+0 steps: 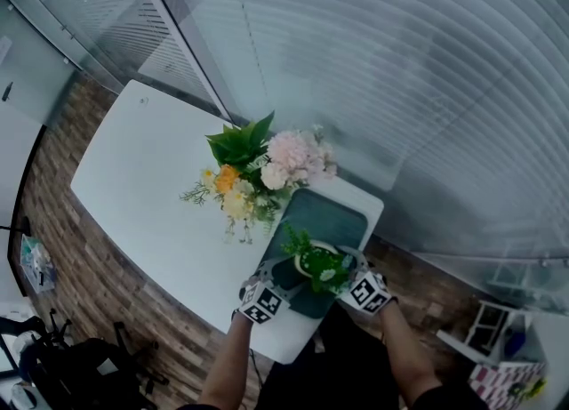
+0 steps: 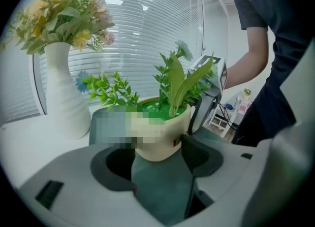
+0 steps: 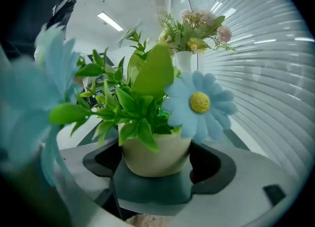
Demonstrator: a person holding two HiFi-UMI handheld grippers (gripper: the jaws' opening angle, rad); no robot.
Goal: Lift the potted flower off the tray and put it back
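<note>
**A:** What has the left hand-held gripper (image 2: 160, 147) got?

**B:** The pot (image 1: 317, 261). Its jaws stand either side, low down, with the right pad (image 2: 199, 152) against the wall. A mosaic patch covers part of the other side, but that pad seems to meet the pot too. I read it as clamped.

**A:** And the right hand-held gripper (image 3: 156, 154)?

**B:** It has the same pot, from the opposite side. Its dark pads (image 3: 209, 164) press both flanks near the base, under the leaves.

**A:** Why two on one small pot?

**B:** My guess is that the wall is round and smooth and the plant is top-heavy. Opposed holds low down should keep it upright on the lift and spare the foliage.

**A:** Is it up yet?

**B:** It looks seated on the tray (image 1: 342, 213), since teal shows right under its base in both gripper views. I can't rule out a slight gap.

**A:** What's in the pot?

**B:** Green filler, leafy sprigs (image 3: 123, 108) and a blue flower (image 3: 199, 104) with a yellow centre.

**A:** And the tray?

**B:** It holds only the pot, as far as shows. It lies at the near end of the white desk (image 1: 142, 177), close to the edge, so the set-down wants care.

**A:** Beyond that?

**B:** A white vase (image 2: 61, 98) stands on the desk beside the tray. It holds a bouquet (image 1: 258, 172) of pink, yellow and orange blooms.
</note>
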